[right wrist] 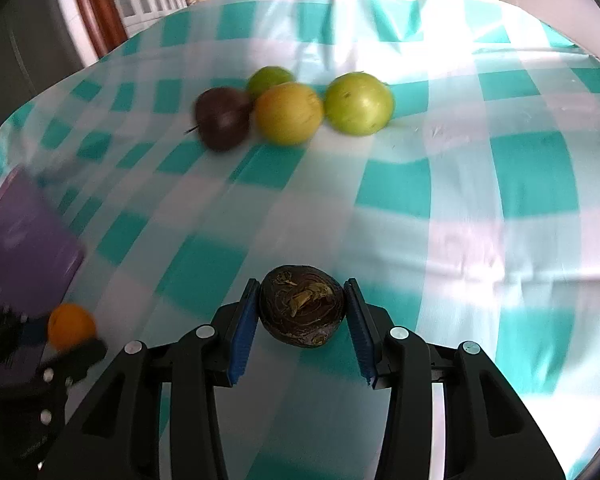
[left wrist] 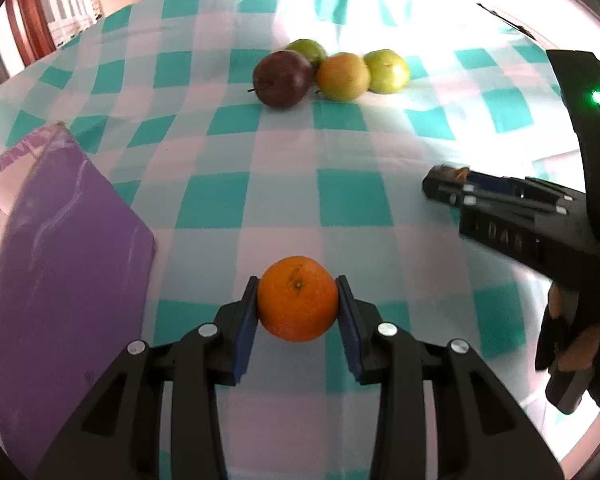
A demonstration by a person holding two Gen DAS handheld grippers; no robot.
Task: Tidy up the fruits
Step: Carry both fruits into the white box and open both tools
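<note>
Your checked tablecloth point(left wrist: 284, 200) fills both views, but its far edge washes out in glare toward the right, and its near edge is hidden behind the gripper bodies. The purple bin point(left wrist: 68, 264) sits at the left, cut off by the frame in both cameras, so you see only one wall and a slice of its rim; its inside is hidden. Between the bin and the fruit cluster lies a broad stretch of bare cloth. Your left gripper point(left wrist: 298, 300) is clamped on the orange point(left wrist: 298, 298), both blue pads touching its sides, just right of the bin's near corner. Your right gripper point(right wrist: 302, 308) grasps a dark brown fruit point(right wrist: 302, 306) with a withered top; what kind it is I cannot tell. Far across the cloth, four fruits huddle: a dark red apple point(left wrist: 283, 79) at the left, a yellow-orange fruit point(left wrist: 343, 76) touching it, a green fruit point(left wrist: 387, 71) at the right, and another green one point(left wrist: 308, 50) half hidden behind the apple. The right wrist view is motion-blurred, so edges there are soft.
</note>
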